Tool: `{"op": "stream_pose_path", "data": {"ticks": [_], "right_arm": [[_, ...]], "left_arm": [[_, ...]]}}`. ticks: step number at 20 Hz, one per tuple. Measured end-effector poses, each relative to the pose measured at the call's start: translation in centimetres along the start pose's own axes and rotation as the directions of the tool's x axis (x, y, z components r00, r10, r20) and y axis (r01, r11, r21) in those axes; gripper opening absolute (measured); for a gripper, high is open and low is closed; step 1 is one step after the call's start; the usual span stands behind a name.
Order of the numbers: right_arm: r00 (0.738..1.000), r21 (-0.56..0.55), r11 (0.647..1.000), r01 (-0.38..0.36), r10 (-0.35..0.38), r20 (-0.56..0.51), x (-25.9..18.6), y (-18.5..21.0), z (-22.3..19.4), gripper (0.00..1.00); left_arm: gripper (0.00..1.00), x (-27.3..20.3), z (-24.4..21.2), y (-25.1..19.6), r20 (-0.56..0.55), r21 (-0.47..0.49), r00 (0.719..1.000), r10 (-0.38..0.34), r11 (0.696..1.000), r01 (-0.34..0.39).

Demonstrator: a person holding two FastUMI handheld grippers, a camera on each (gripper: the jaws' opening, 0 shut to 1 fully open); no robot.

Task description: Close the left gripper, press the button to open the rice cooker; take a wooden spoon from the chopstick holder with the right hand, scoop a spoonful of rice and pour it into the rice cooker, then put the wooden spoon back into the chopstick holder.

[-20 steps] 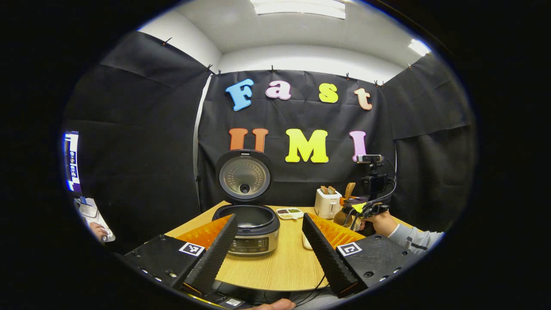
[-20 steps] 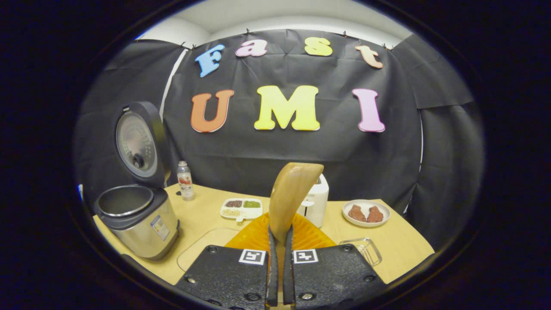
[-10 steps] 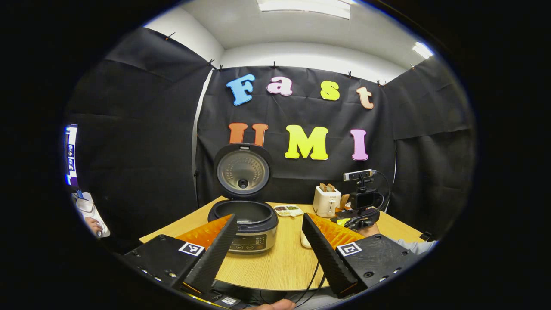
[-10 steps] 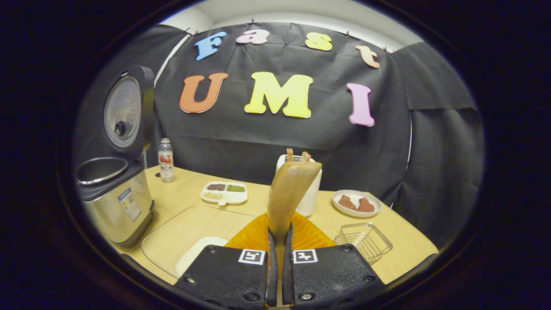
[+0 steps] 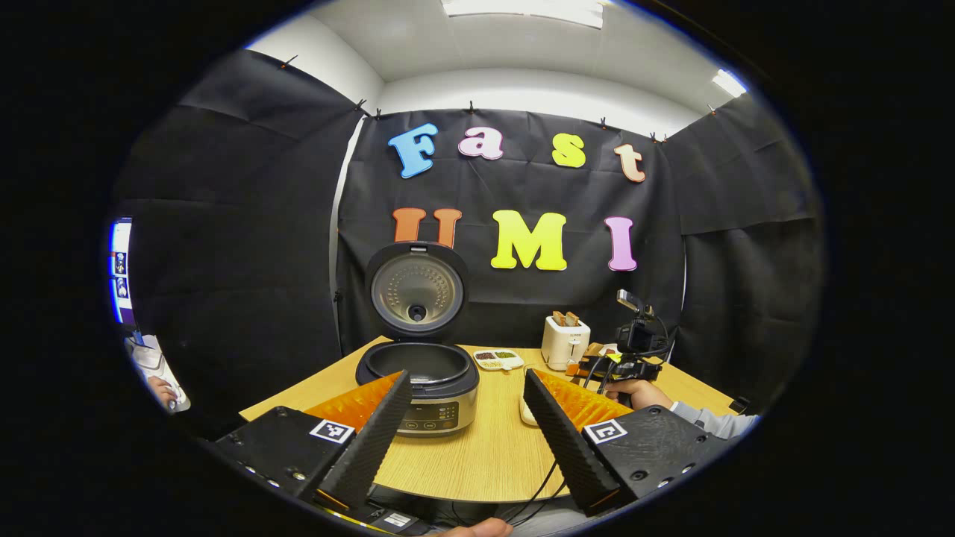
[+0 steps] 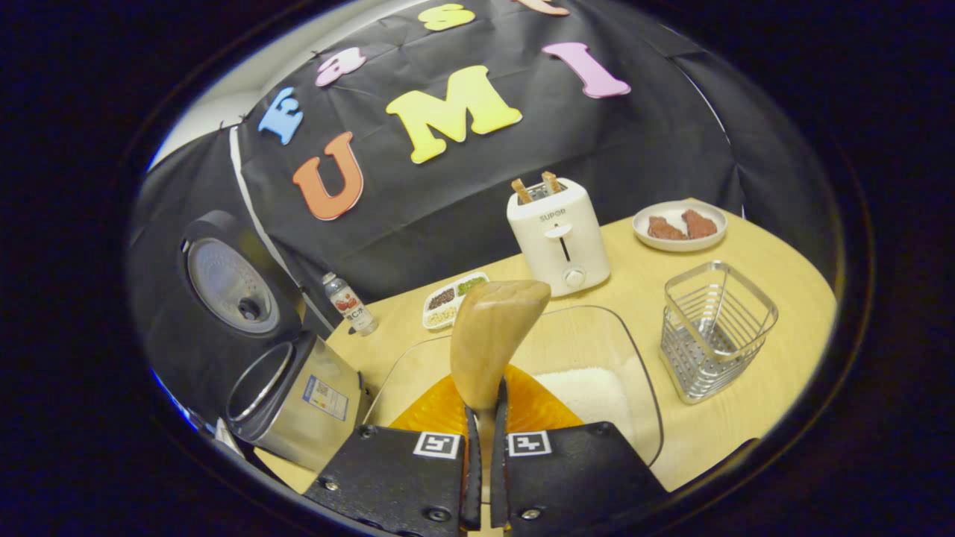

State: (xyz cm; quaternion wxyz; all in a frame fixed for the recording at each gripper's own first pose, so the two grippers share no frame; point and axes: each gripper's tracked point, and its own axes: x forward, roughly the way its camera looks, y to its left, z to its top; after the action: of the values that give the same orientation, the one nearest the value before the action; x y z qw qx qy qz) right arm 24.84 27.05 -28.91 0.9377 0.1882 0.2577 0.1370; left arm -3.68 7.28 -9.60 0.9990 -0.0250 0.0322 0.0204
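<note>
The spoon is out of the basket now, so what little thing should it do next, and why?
Probably dip the wooden spoon down into the white rice in the clear tray. The right gripper has its jaws shut on the handle, the bowl looks empty, the rice lies just below, and the rice cooker already stands open.

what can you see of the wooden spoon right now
The wooden spoon looks like smooth light-brown wood. Its rounded bowl stands up and leans slightly right, with no rice visible on the side shown. The right gripper is shut on its lower part, one finger pressing each side. It hangs above a clear tray holding white rice.
</note>
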Motion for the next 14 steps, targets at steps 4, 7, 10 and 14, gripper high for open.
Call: {"op": "stream_pose_path", "data": {"ticks": [4,7,10,14], "right_arm": [[0.998,0.191,0.981,-0.042,0.050,-0.037,-0.1,-0.8,0.0,0.10],[0.996,0.304,0.949,-0.080,0.085,-0.001,-1.0,-1.4,1.7,0.10],[0.994,0.391,0.914,-0.110,0.098,0.050,-2.1,-2.4,3.3,0.10],[0.983,0.541,0.821,-0.182,0.137,0.122,-3.8,-3.5,5.2,0.10]], "left_arm": [[0.96,0.0,-0.1,0.2,-0.004,0.022,1.000,0.009,1.000,-0.009],[0.96,0.1,-0.2,0.2,-0.007,0.030,1.000,0.012,0.999,-0.012],[0.96,0.0,-0.1,0.1,-0.009,0.031,1.000,0.012,0.999,-0.011],[0.96,0.2,-0.5,-0.3,-0.019,0.041,1.000,0.012,0.999,-0.011]]}}
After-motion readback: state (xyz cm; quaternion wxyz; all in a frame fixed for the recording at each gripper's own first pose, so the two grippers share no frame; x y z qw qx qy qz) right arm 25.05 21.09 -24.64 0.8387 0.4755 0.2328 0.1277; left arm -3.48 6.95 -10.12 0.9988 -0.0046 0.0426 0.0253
